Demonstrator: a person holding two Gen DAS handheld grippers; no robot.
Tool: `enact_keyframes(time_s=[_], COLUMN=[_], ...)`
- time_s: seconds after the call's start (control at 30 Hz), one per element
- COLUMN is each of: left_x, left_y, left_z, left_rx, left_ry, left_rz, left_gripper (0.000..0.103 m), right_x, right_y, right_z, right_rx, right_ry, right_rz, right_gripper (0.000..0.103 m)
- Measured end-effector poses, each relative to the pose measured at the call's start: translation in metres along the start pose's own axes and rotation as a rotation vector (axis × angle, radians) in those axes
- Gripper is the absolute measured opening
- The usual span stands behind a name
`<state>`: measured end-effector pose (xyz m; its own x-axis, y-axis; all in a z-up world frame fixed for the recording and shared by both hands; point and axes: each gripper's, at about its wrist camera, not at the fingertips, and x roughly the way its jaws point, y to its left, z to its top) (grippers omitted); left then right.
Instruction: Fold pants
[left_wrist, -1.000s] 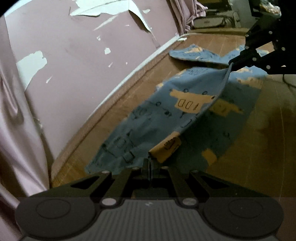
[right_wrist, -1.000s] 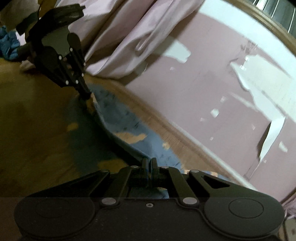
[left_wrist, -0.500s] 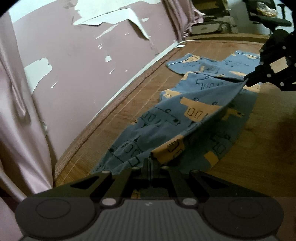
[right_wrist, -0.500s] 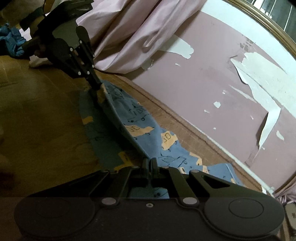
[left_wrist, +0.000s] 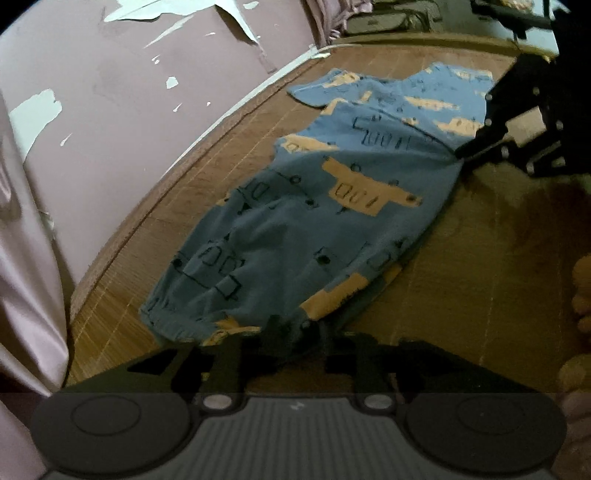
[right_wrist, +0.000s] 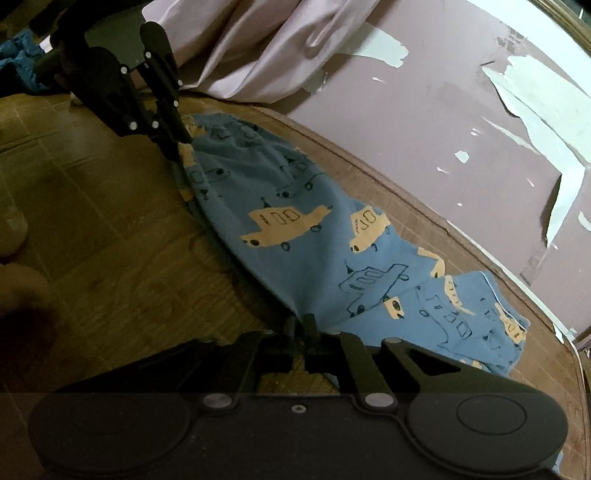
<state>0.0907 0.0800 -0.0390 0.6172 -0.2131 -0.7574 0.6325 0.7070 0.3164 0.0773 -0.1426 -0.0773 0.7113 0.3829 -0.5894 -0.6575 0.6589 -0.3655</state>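
Observation:
Blue pants with yellow vehicle prints (left_wrist: 314, 206) lie on the wooden floor along the wall, one half folded over the other; they also show in the right wrist view (right_wrist: 295, 229). My left gripper (left_wrist: 295, 328) is low at the near waist end, shut on the pants' edge. It shows in the right wrist view (right_wrist: 181, 147) pinching the far corner. My right gripper (right_wrist: 303, 325) is shut on the pants' edge near the crotch. It shows in the left wrist view (left_wrist: 461, 155) at the fabric's far right corner.
A pink wall with peeling paint (left_wrist: 110, 92) runs along the floor's left edge. A pink curtain (right_wrist: 258, 48) hangs at the corner. Bare feet (left_wrist: 583, 295) stand on the floor to the right. Blue cloth (right_wrist: 18, 59) lies at the far left.
Both grippers have carried the lifted top layer across toward the wall and lowered it. The fabric now lies almost flat over the lower layer.

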Motion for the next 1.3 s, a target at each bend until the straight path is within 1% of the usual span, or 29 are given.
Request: enact_keyframes(time_s=[0.03,0.07,0.1,0.13,0.17,0.2,0.23,0.27,0.3,0.33,0.37,0.4,0.43,0.5,0.57,0.63,0.67,0.7,0.73,0.77,0.8,0.9,0.93,1.07,1.13,1.17,1.23,1.27,1.3], left_x=[-0.003,-0.007,-0.010,-0.013,-0.014,-0.015,-0.015,-0.014,-0.010,-0.004,0.002,0.009,0.016,0.030,0.045,0.061,0.067,0.075,0.084,0.091,0.097,0.114,0.119,0.133,0.138,0.139,0.142,0.142,0.143], left_y=[-0.001,-0.003,-0.004,-0.005,-0.005,-0.006,-0.008,-0.010,-0.012,-0.014,-0.017,-0.019,-0.022,-0.026,-0.027,-0.029,-0.029,-0.030,-0.031,-0.032,-0.032,-0.031,-0.031,-0.028,-0.024,-0.022,-0.018,-0.016,-0.014], left_z=[0.003,0.006,0.011,0.019,0.026,0.033,0.042,0.051,0.060,0.071,0.081,0.091,0.102,0.119,0.132,0.141,0.142,0.144,0.146,0.147,0.148,0.152,0.153,0.153,0.150,0.149,0.147,0.147,0.147], left_rx=[-0.027,-0.055,-0.087,-0.128,-0.160,-0.184,-0.214,-0.238,-0.258,-0.281,-0.298,-0.319,-0.345,-0.406,-0.472,-0.513,-0.527,-0.541,-0.554,-0.562,-0.571,-0.597,-0.609,-0.662,-0.697,-0.709,-0.730,-0.742,-0.755], left_ry=[-0.008,-0.019,-0.032,-0.048,-0.066,-0.087,-0.122,-0.152,-0.173,-0.193,-0.205,-0.217,-0.228,-0.249,-0.254,-0.241,-0.229,-0.213,-0.196,-0.187,-0.181,-0.160,-0.147,-0.090,-0.071,-0.064,-0.050,-0.043,-0.037], left_rz=[-0.006,-0.011,-0.018,-0.031,-0.047,-0.060,-0.075,-0.092,-0.116,-0.149,-0.177,-0.204,-0.231,-0.287,-0.353,-0.406,-0.421,-0.433,-0.449,-0.460,-0.469,-0.496,-0.503,-0.533,-0.546,-0.549,-0.550,-0.550,-0.555], left_gripper=[0.047,0.059,0.067,0.072,0.081,0.090,0.094,0.100,0.103,0.103,0.103,0.103,0.103,0.103,0.102,0.094,0.087,0.080,0.077,0.072,0.067,0.060,0.059,0.051,0.049,0.045,0.038,0.029,0.016], right_x=[-0.003,-0.007,-0.011,-0.015,-0.019,-0.023,-0.026,-0.029,-0.030,-0.030,-0.028,-0.024,-0.017,0.000,0.023,0.048,0.061,0.077,0.089,0.101,0.115,0.153,0.161,0.183,0.188,0.191,0.195,0.197,0.198], right_y=[-0.001,-0.004,-0.006,-0.010,-0.017,-0.027,-0.038,-0.053,-0.069,-0.085,-0.101,-0.122,-0.143,-0.183,-0.224,-0.255,-0.266,-0.277,-0.285,-0.290,-0.294,-0.306,-0.307,-0.305,-0.304,-0.304,-0.306,-0.307,-0.308], right_z=[0.000,0.001,0.000,0.000,0.001,0.001,0.000,-0.001,-0.003,-0.003,-0.003,-0.002,0.001,0.007,0.017,0.029,0.036,0.044,0.049,0.054,0.059,0.068,0.069,0.071,0.071,0.071,0.069,0.069,0.069], right_rx=[0.008,0.011,0.008,0.005,0.002,-0.003,-0.014,-0.030,-0.045,-0.058,-0.067,-0.069,-0.054,0.019,0.146,0.262,0.309,0.354,0.383,0.407,0.431,0.482,0.493,0.515,0.517,0.521,0.536,0.543,0.549], right_ry=[-0.003,-0.007,-0.011,-0.014,-0.017,-0.017,-0.013,-0.004,0.008,0.020,0.033,0.050,0.072,0.105,0.121,0.134,0.141,0.147,0.156,0.169,0.189,0.254,0.271,0.323,0.340,0.349,0.367,0.378,0.388], right_rz=[0.000,-0.006,-0.018,-0.037,-0.053,-0.067,-0.080,-0.094,-0.106,-0.112,-0.115,-0.115,-0.110,-0.109,-0.117,-0.110,-0.105,-0.096,-0.087,-0.077,-0.067,-0.020,-0.012,0.030,0.037,0.033,0.008,-0.012,-0.031], right_gripper=[0.024,0.029,0.042,0.054,0.060,0.069,0.076,0.080,0.089,0.094,0.096,0.100,0.102,0.102,0.102,0.102,0.101,0.100,0.097,0.096,0.091,0.085,0.084,0.080,0.078,0.077,0.070,0.069,0.066])
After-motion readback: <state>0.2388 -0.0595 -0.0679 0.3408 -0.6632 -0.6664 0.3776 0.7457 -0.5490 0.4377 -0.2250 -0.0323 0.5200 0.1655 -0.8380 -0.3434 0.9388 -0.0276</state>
